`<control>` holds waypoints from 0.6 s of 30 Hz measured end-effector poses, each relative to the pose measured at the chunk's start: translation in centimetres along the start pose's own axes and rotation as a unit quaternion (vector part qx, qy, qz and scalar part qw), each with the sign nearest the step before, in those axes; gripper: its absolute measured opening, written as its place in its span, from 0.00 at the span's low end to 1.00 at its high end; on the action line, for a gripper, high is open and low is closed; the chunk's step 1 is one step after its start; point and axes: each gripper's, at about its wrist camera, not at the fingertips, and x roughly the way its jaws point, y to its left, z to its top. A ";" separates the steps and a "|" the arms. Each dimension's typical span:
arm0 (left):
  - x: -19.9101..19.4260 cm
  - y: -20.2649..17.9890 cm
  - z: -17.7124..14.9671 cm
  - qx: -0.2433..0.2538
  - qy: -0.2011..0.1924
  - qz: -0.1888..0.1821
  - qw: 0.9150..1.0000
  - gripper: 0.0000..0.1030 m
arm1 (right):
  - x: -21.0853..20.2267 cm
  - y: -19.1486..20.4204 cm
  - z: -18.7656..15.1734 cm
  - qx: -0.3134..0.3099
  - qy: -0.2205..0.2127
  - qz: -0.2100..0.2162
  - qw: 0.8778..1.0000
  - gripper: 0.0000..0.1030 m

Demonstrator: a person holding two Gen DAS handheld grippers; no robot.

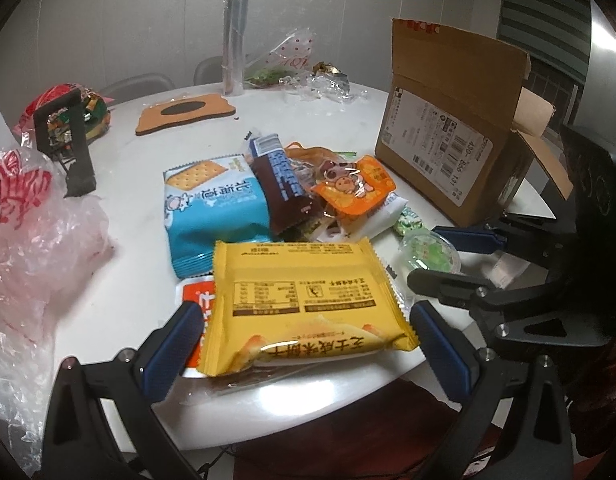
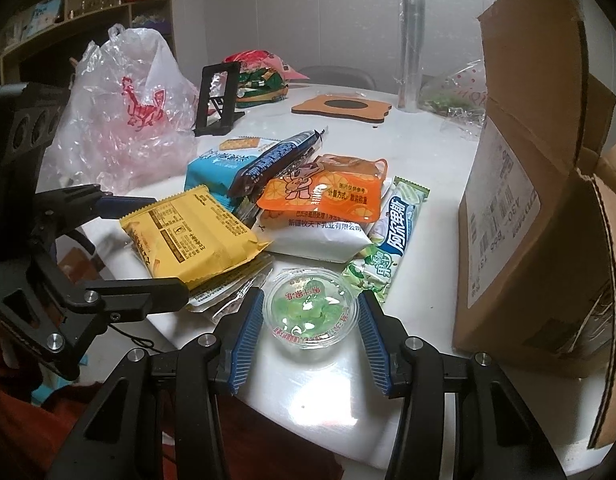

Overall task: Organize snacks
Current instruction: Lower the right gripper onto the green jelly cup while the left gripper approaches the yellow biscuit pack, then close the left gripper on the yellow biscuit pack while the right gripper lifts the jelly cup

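A pile of snacks lies on the white round table [image 1: 127,280]. My left gripper [image 1: 308,332] is shut on a yellow biscuit packet [image 1: 308,280] at the pile's near edge, a blue pad pressing each side. From the right wrist view that yellow packet [image 2: 187,236] sits between the left gripper's [image 2: 167,246] fingers. My right gripper [image 2: 310,320] is shut on a small clear jelly cup [image 2: 310,312] with green pieces, standing on the table beside the pile. The jelly cup [image 1: 430,254] and right gripper [image 1: 440,260] also show at the right of the left wrist view.
The pile holds a blue cracker pack [image 1: 211,208], a dark brown bar [image 1: 283,188], an orange pouch [image 2: 324,196] and a green candy stick [image 2: 400,224]. An open cardboard box [image 2: 528,220] stands right. A plastic bag [image 2: 123,120], black stand [image 2: 217,96] and wooden coaster [image 2: 342,108] lie behind.
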 end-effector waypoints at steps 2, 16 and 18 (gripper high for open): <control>0.1 -0.1 0.0 0.001 0.000 -0.001 1.000 0.99 | 0.1 0.1 -0.1 -0.001 0.004 0.000 1.000 0.43; -0.4 0.4 0.1 -0.011 -0.006 -0.013 1.000 0.84 | 0.2 0.2 0.0 -0.001 0.003 -0.001 1.000 0.42; -0.4 0.5 0.1 -0.012 -0.006 -0.014 1.000 0.83 | 0.2 0.3 0.0 -0.003 0.002 -0.001 1.000 0.42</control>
